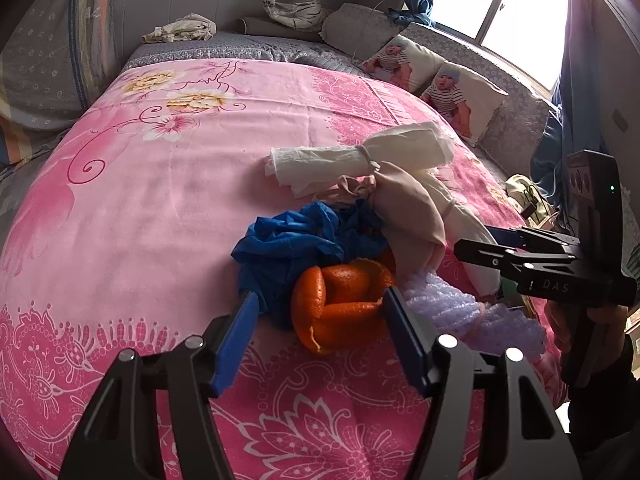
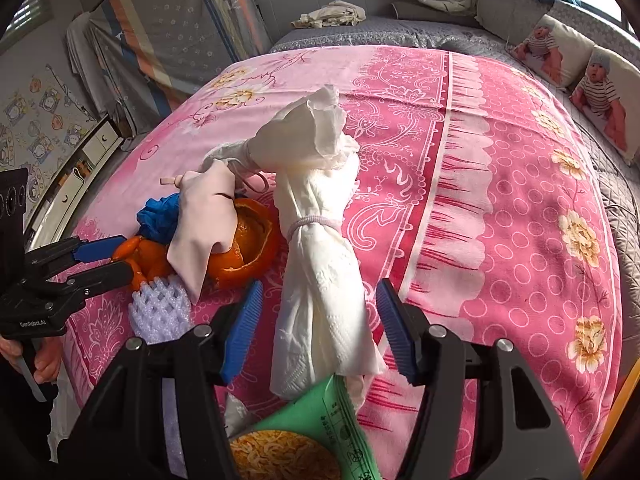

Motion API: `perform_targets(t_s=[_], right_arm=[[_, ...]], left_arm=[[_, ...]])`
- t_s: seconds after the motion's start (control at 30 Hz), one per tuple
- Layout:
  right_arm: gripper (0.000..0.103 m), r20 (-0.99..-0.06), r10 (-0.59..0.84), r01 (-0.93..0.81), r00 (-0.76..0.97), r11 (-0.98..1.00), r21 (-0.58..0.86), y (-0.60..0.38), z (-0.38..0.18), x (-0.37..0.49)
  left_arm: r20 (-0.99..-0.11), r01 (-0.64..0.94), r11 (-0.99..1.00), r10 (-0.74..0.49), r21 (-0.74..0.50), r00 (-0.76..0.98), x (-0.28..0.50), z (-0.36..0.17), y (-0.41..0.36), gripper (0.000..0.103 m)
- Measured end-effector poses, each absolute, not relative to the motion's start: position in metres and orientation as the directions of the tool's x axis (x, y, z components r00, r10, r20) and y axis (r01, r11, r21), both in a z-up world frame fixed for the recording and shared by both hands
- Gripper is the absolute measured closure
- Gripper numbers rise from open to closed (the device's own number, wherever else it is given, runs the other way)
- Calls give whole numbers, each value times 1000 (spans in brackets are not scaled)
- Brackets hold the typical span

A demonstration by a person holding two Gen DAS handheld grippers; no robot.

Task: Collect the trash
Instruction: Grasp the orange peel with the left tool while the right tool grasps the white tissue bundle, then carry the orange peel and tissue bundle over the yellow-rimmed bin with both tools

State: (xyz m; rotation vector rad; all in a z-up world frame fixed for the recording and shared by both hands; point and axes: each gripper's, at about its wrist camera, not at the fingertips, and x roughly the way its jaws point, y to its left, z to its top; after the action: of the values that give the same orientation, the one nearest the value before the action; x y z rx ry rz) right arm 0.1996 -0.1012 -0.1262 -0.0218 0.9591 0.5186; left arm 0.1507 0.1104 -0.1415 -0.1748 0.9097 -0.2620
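Note:
A heap of trash lies on the pink flowered bedspread [image 1: 160,208]. My left gripper [image 1: 316,312] is open, its blue pads on either side of the orange peel [image 1: 340,304]. Behind the peel lie a crumpled blue bag [image 1: 288,244], a beige cloth piece [image 1: 408,216] and a white tissue bundle tied with a band [image 1: 332,160]. Purple foam netting [image 1: 444,304] lies right of the peel. My right gripper [image 2: 318,312] is open around the lower end of the tissue bundle [image 2: 320,264]. A green noodle wrapper [image 2: 312,436] lies under it.
Baby-print pillows [image 1: 440,80] and grey quilts line the bed's far right side by the window. A plush tiger [image 1: 296,4] and a crumpled cloth [image 1: 184,28] lie at the head. A cabinet [image 2: 80,168] stands left of the bed.

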Motion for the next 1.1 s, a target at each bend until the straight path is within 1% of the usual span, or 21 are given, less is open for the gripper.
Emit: perform_targets(t_s=[0.07,0.2,0.23,0.3,0.33,0.4,0.43,0.47,0.57,0.67,0.87,1.1], right_arm=[[47,-787,414,-431,458,877,210,-101,-128,201],[48,-790,416,-429,450,877,217,-100,-132,204],[50,-791,416,-430,449,876,217,-100,-133,204],[55,-792,416,-432,446,876,216,-99,-134,205],[56,-793,416,-433,446,875,216,-99,-134,206],[59,-793,417,-431,444,875,219,-100,-134,207],[63,-793,416,-430,445,876,218,-101,-134,207],[67,-792,418,-430,444,876,221,-102,-134,207],[74,-792,417,-429,445,876,220,-103,-134,207],[79,-789,411,-423,458,881,213,-105,-132,206],[80,-759,415,-402,502,889,221,-116,-119,202],[80,-732,423,-392,534,891,229,-125,-104,193]], left_arm=[[-755,156,953,-302,-261,582,151,-141,107,47],[-762,167,951,-309,-261,569,154,-143,98,48],[-763,169,949,-316,-268,564,155,-144,96,50],[-764,179,943,-332,-280,553,158,-145,91,55],[-766,182,945,-327,-272,553,159,-145,88,57],[-767,189,951,-310,-245,562,160,-144,80,59],[-768,195,951,-308,-239,562,161,-144,77,61],[-767,197,951,-310,-240,562,162,-144,76,62],[-766,189,951,-310,-245,563,165,-144,76,66],[-762,175,947,-320,-268,563,165,-143,81,68],[-753,145,949,-311,-281,580,157,-137,95,70],[-720,111,947,-302,-301,625,140,-124,114,70]])
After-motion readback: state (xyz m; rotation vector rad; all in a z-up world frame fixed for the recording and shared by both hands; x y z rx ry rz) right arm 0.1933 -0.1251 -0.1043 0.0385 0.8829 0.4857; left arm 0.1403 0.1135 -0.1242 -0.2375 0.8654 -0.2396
